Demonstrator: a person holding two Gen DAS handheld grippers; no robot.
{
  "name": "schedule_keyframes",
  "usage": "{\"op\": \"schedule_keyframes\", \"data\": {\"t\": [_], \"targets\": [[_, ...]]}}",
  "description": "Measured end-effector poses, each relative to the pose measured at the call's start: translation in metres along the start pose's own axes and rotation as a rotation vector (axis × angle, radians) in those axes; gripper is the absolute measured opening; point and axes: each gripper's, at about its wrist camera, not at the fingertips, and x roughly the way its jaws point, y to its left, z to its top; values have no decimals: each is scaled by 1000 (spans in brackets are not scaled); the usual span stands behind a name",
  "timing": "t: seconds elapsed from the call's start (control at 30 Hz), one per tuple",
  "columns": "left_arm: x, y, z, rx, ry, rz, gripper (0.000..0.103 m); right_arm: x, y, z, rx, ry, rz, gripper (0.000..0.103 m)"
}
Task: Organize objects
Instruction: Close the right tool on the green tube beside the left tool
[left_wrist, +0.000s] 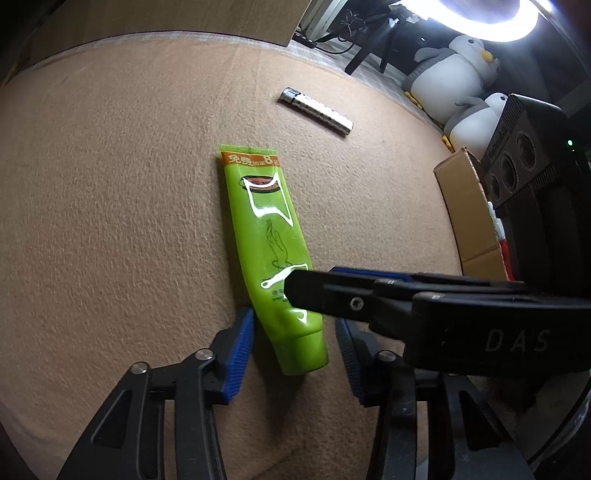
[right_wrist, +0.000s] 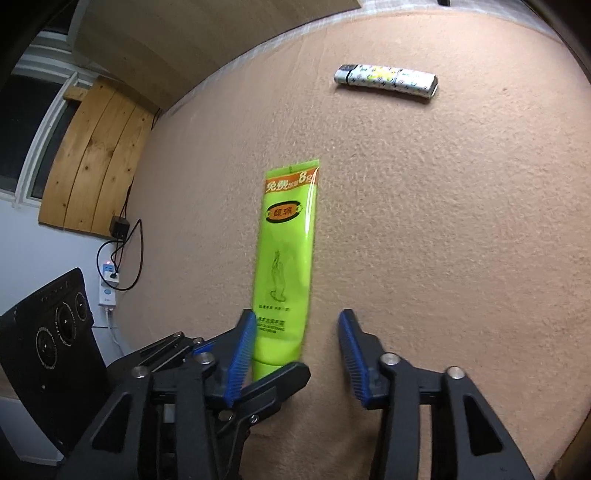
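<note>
The left gripper (left_wrist: 294, 341), black with ribbed blue pads, reaches up from the bottom of the left wrist view with its jaws partly apart, one on each side of the cap end of a glossy lime-green plastic tube (left_wrist: 271, 254) of hand cream. The left pad (left_wrist: 242, 354) lies against the tube's edge near its shoulder; the right pad stands clear of the cap with a gap of mat between, so the tube is straddled, not clamped. The right gripper (right_wrist: 296, 352) shows the same in its own view: jaws partly apart, left pad (right_wrist: 242, 349) at the tube's lower edge, right pad well off to the right over bare mat, holding nothing. In the left wrist view one black finger (left_wrist: 332, 295) of the right gripper crosses in from the right and lies over the tube's lower body.

The tube lies flat on a tan felt mat (left_wrist: 110, 184) near the centre of both frames. Its long axis runs from the bottom centre toward the top, leaning slightly left in the left wrist view and nearly vertical in the right. The round cap points down toward the grippers; the flat crimped end with its orange band points up and away.

Farther up and to the right rests a slim patterned white lighter (right_wrist: 386, 80), well apart from the tube. An open brown cardboard box (left_wrist: 469, 218) sits at the right edge of the left wrist view.
</note>
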Motion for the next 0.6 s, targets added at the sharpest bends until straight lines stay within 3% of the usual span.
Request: {"op": "schedule_keyframes", "data": {"t": [0.1, 0.6], "targets": [[2, -1, 2, 10, -1, 0, 40, 4, 3, -1, -6, 19, 10, 31], [-9, -22, 10, 40, -41, -1, 39, -18, 1, -5, 9, -47, -6, 30]]}}
